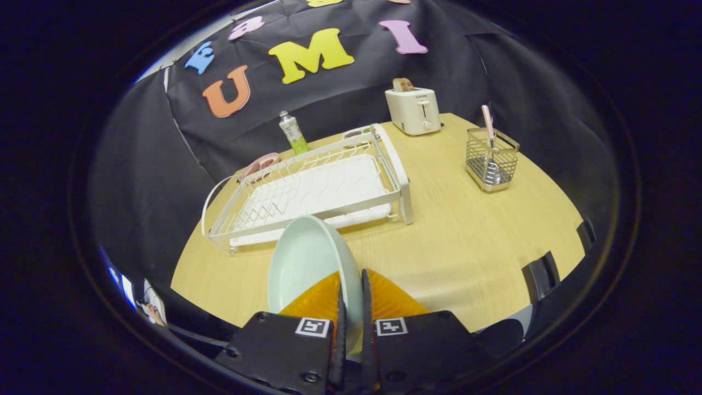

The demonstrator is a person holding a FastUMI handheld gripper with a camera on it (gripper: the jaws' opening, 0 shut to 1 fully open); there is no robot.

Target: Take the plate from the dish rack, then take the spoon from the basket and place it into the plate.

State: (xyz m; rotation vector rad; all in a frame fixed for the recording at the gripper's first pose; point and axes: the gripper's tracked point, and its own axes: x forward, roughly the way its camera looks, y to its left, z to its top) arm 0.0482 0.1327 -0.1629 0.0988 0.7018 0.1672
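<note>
My gripper (pixel 351 282) is shut on the rim of a pale green plate (pixel 307 263), which stands on edge between the two fingers, lifted above the wooden table (pixel 466 241). Just beyond the plate sits the white wire dish rack (pixel 312 192), with nothing in its slots. Farther off to the right of the fingers stands a wire mesh basket (pixel 491 159) holding a spoon (pixel 488 129) with a pink-and-white handle sticking up.
A cream toaster (pixel 414 109) with a slice of toast stands at the table's far edge. A green-and-white tube (pixel 293 133) and a pinkish dish (pixel 259 164) lie behind the rack. Open tabletop stretches between rack and basket.
</note>
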